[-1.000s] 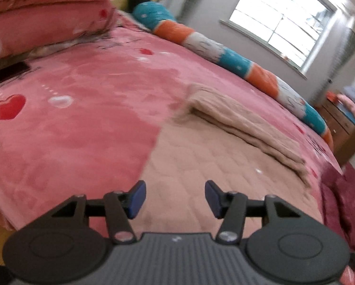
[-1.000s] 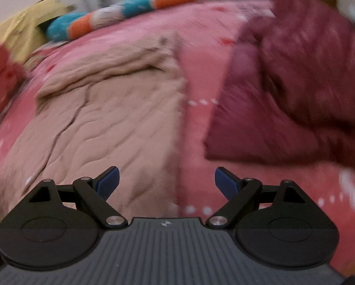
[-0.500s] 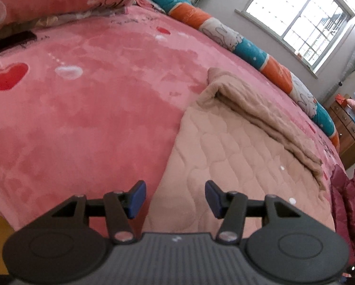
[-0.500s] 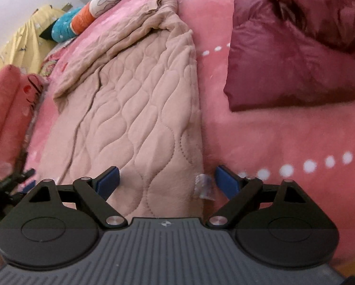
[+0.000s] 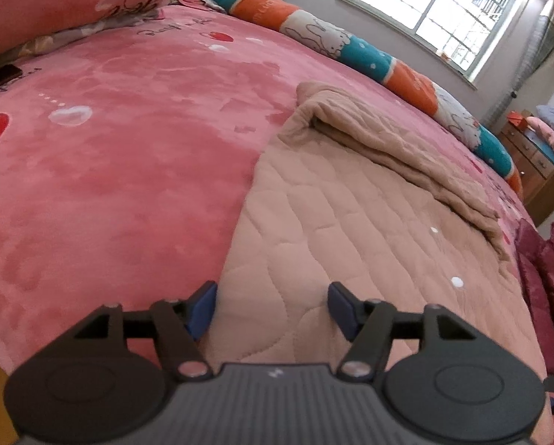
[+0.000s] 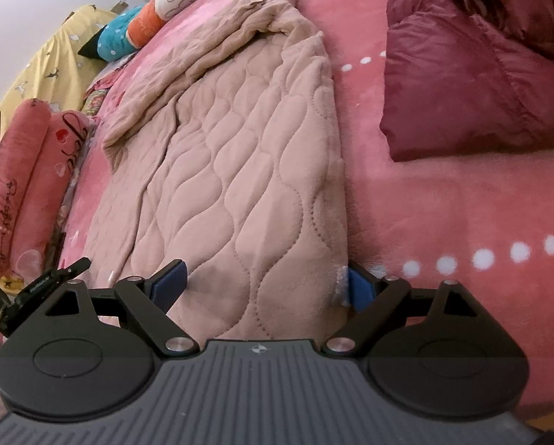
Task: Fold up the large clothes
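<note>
On pink bed, beige quilted garment [image 5: 351,230] between both grippers' jaws, left gripper [image 5: 271,309] opening, right gripper [image 6: 264,283] spread, no pinch

Pretty bright room, daylight pouring in through a big barred window [image 5: 436,11] in a pale wall [image 5: 381,42]. A bed with a pink fleece cover [image 5: 121,155] printed with hearts fills most of the space, with a long teal, orange and white bolster [image 5: 366,55] along its far edge. A wooden dresser [image 5: 536,170] sits under the window, and a yellow patterned cloth [image 6: 50,70] hangs near the pink pillows [image 6: 21,185].
</note>
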{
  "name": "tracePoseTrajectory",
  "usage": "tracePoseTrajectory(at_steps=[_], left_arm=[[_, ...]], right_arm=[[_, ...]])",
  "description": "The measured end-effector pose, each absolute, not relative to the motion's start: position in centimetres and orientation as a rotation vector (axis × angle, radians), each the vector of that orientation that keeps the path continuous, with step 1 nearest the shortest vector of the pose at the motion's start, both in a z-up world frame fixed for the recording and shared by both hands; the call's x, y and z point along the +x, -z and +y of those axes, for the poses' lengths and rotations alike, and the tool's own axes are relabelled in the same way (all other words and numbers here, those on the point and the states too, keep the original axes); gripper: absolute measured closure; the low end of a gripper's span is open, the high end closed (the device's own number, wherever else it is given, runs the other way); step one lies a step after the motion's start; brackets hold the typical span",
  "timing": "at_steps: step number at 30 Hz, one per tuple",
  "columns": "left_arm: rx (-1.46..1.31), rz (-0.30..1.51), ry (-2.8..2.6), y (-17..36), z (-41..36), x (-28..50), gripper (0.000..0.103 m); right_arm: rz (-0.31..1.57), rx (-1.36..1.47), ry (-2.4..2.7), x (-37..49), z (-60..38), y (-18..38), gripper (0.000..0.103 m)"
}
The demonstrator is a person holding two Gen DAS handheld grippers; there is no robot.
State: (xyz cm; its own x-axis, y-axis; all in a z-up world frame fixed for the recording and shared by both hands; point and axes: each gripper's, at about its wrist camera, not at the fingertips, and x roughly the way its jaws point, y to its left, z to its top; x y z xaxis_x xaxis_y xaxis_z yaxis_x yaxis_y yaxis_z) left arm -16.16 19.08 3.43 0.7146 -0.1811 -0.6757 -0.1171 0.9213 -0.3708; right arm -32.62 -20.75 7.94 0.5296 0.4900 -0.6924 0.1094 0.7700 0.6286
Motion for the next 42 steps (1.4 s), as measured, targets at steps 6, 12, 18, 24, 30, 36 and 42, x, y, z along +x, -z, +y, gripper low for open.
tracePoseTrajectory(at_steps=[6,12,18,24,30,36,42], left_arm=[[-0.396,0.792,0.064,-3.2,18.6,-16.1,0.035],[-0.362,0.803,0.081,-3.0,17.9,-15.7,0.028],[-0.318,0.805,0.084,-3.1,17.4,-15.7,0.046],[-0.362,0.803,0.151,-3.4,17.7,-15.7,0.063],[-0.360,0.811,0.189,-3.2,17.5,-15.7,0.046],[-0.318,0.829,0.188,-3.4,16.8,-15.5,0.053],[-0.426,0.824,0.211,-3.9,18.2,-15.5,0.086]], right_arm=[[1.027,0.659,-0.285,-32.5,-20.5,-7.9,0.000],[1.027,0.678,-0.295,-32.7,-21.2,-7.8,0.000],[1.015,0.710,-0.283,-32.7,-21.1,-7.7,0.012],[0.975,0.807,-0.292,-32.9,-21.9,-7.6,0.035],[1.006,0.861,-0.300,-32.2,-21.8,-6.8,0.022],[1.020,0.796,-0.321,-31.9,-20.8,-7.1,0.021],[0.977,0.820,-0.325,-32.1,-21.5,-7.5,0.060]])
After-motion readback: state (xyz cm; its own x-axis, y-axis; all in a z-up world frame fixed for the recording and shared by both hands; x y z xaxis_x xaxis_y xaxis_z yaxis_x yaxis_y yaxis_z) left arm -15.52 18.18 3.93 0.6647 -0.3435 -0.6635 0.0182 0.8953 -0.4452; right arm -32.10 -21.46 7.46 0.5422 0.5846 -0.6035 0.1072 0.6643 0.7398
